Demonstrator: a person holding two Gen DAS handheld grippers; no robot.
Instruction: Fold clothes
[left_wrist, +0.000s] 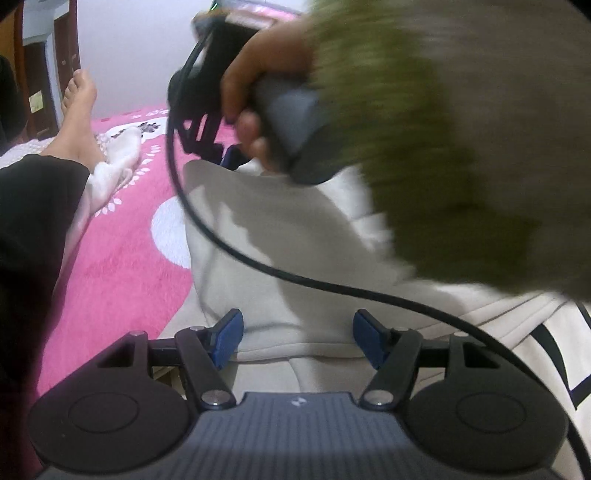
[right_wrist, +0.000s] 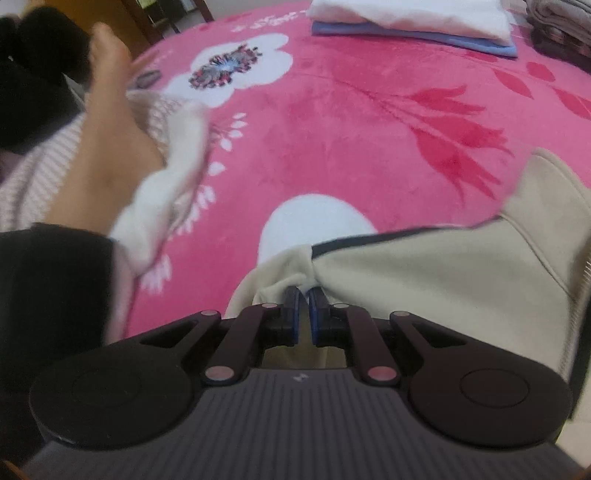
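Right wrist view: your right gripper (right_wrist: 303, 295) has its blue fingers (right_wrist: 293, 302) squeezed together on a bunched edge of the cream garment (right_wrist: 424, 277). The cloth spreads out to the right & in front of the tips, over the pink blanket (right_wrist: 332, 140) on the bed. A stack of folded clothes (right_wrist: 410, 26) sits far back. Left wrist view: your left gripper (left_wrist: 297, 332) has fingers wide apart w/ nothing in them. The cream garment lies flat under & between them. Your right hand (left_wrist: 251, 92) is up ahead.
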